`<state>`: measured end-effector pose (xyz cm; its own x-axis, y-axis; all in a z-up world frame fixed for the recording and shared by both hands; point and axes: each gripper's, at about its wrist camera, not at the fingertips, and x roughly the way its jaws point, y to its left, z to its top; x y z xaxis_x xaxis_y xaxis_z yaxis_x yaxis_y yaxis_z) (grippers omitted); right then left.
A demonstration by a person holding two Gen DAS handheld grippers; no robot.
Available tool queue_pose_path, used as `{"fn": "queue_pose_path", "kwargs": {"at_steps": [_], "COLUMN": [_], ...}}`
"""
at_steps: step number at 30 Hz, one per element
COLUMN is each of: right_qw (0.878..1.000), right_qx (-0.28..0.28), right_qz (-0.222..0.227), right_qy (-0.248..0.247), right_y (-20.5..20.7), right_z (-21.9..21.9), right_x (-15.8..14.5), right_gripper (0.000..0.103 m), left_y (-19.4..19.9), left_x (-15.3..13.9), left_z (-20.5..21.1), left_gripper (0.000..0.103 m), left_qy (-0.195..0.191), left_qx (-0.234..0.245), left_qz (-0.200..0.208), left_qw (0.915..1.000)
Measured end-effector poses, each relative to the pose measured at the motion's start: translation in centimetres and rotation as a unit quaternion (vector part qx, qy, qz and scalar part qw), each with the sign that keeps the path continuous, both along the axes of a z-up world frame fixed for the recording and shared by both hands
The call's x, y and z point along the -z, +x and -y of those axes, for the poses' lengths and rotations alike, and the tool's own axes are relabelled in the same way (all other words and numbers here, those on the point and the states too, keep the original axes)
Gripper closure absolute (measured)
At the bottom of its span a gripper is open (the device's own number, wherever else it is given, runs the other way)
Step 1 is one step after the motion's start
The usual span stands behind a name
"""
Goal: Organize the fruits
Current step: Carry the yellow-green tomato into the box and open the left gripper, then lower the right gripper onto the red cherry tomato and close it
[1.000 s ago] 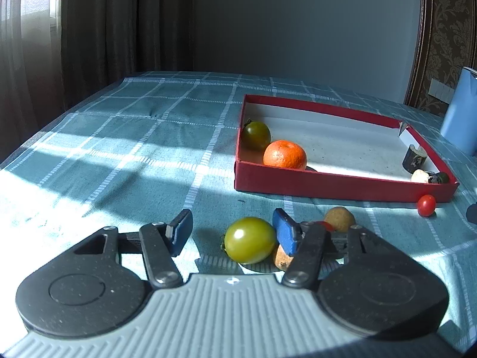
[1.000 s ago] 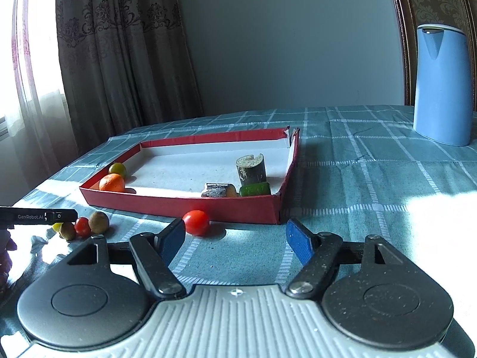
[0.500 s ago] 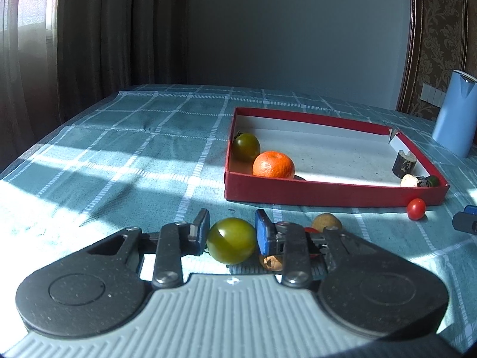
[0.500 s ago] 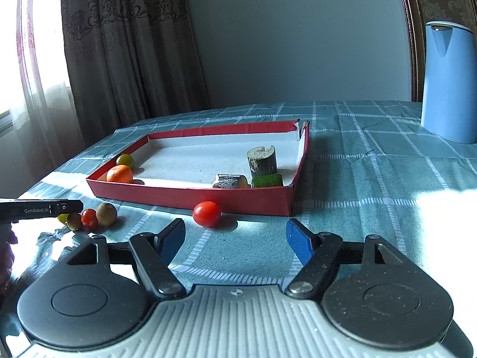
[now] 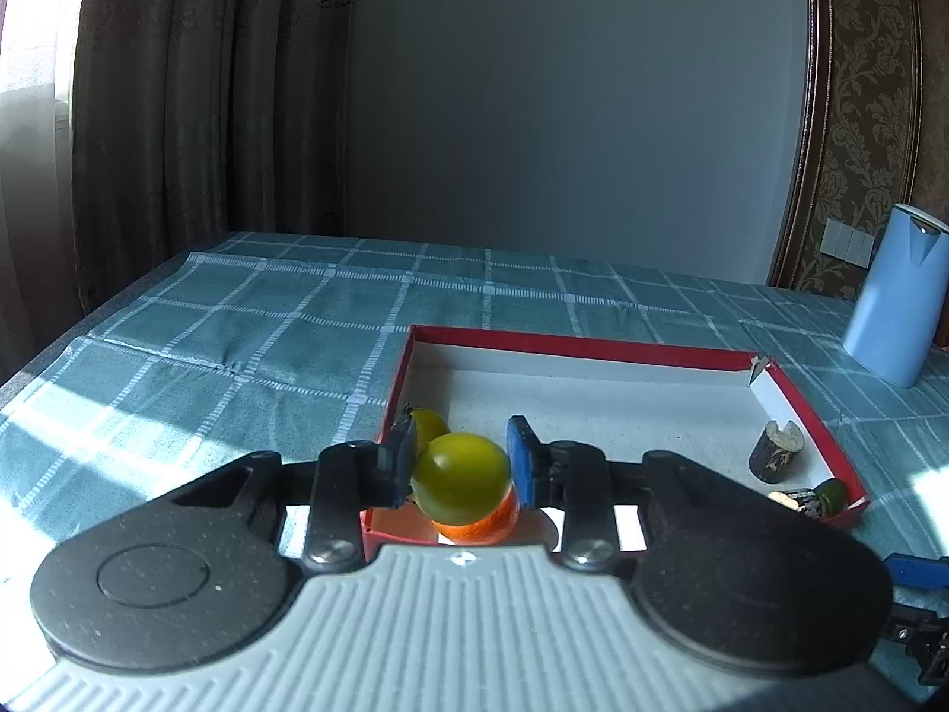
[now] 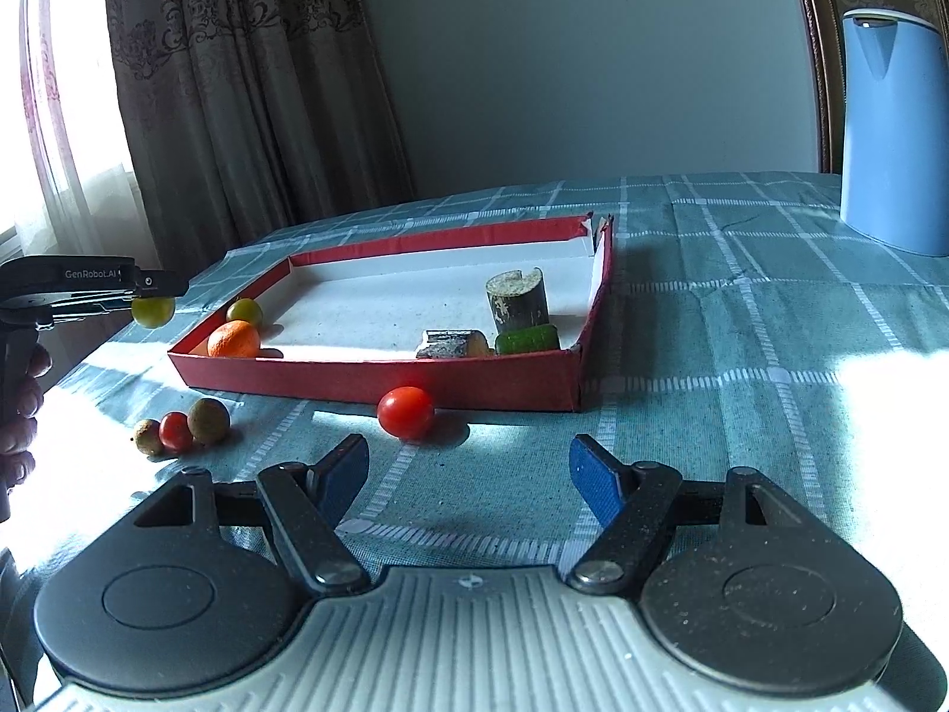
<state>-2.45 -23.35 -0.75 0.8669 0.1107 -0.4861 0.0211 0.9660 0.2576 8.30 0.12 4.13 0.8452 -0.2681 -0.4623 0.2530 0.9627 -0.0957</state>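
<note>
round green tomato (image 5: 461, 478) clenched between left gripper (image 5: 459, 463) jaws, held off the surface above the shallow red cardboard tray's (image 5: 593, 349) near-left corner; right gripper (image 6: 468, 469) jaws released, empty.

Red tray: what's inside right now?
In the red tray: a green tomato, an orange, a wood stump, a bark piece and a green chunk. The near wall hides their bases.

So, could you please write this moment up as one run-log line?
left gripper: shut on green tomato, held above table | right gripper: open, empty | red tray: orange, another green tomato inside
</note>
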Motion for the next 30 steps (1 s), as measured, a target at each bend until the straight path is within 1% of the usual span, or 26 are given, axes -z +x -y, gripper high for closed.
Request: {"fn": "queue_pose_path", "kwargs": {"at_steps": [5,8,9,10,14,15,17,18,19,21,22,24,25,27,30], "right_qw": [1.000,1.000,1.000,1.000,0.999,0.999,0.999,0.999,0.999,0.999,0.999,1.000,1.000,1.000,0.999], "right_qx": [-0.004,-0.006,-0.005,-0.004,-0.001,0.000,0.001,0.001,0.002,0.002,0.003,0.000,-0.004,-0.009,-0.032], "right_qz": [-0.004,-0.006,-0.008,-0.009,-0.008,-0.009,-0.008,-0.008,-0.007,-0.007,-0.006,0.000,0.004,0.007,0.018], "right_qy": [0.008,0.017,0.020,0.023,0.034,0.035,0.036,0.037,0.038,0.037,0.035,0.026,0.019,-0.004,-0.039], "right_y": [0.1,0.1,0.2,0.2,0.3,0.3,0.3,0.2,0.3,0.3,0.2,0.0,-0.1,-0.1,-0.4], "right_z": [0.2,0.4,0.6,0.6,1.0,1.1,1.1,1.1,1.2,1.2,1.1,0.8,0.5,-0.2,-1.8], "right_x": [0.1,0.1,0.2,0.2,0.3,0.3,0.3,0.3,0.3,0.3,0.3,0.1,0.0,-0.3,-0.7], "right_gripper": [0.029,0.029,0.029,0.029,0.029,0.029,0.028,0.029,0.029,0.029,0.029,0.029,0.029,0.029,0.031], "left_y": [1.2,0.9,0.7,0.4,-1.0,-1.5,-2.8,-3.6,-4.3,-5.5,-6.0,-6.8,-7.0,-7.2,-6.9], "left_x": [1.3,1.6,1.5,1.4,0.3,0.1,-0.4,-0.6,-0.6,-0.3,-0.1,0.8,1.2,1.8,2.7], "left_z": [0.7,0.9,0.9,0.7,-0.5,-0.8,-1.6,-1.9,-2.3,-3.1,-3.4,-4.1,-4.4,-5.2,-6.5], "left_gripper": [0.073,0.072,0.070,0.063,0.048,0.043,0.036,0.029,0.024,0.022,0.019,0.015,0.015,0.014,0.013], "left_qy": [0.008,0.027,0.027,0.023,0.000,-0.003,0.000,0.005,0.009,0.014,0.017,0.027,0.032,0.029,0.007], "left_qx": [-0.009,-0.017,-0.018,-0.017,-0.019,-0.021,-0.028,-0.034,-0.044,-0.049,-0.052,-0.072,-0.079,-0.091,-0.106], "left_qz": [-0.020,-0.009,-0.007,-0.004,0.016,0.021,0.040,0.050,0.059,0.067,0.071,0.075,0.077,0.078,0.065], "left_qw": [0.9997,0.9994,0.9995,0.9996,0.9997,0.9995,0.9988,0.9981,0.9973,0.9964,0.9960,0.9943,0.9933,0.9924,0.9923]}}
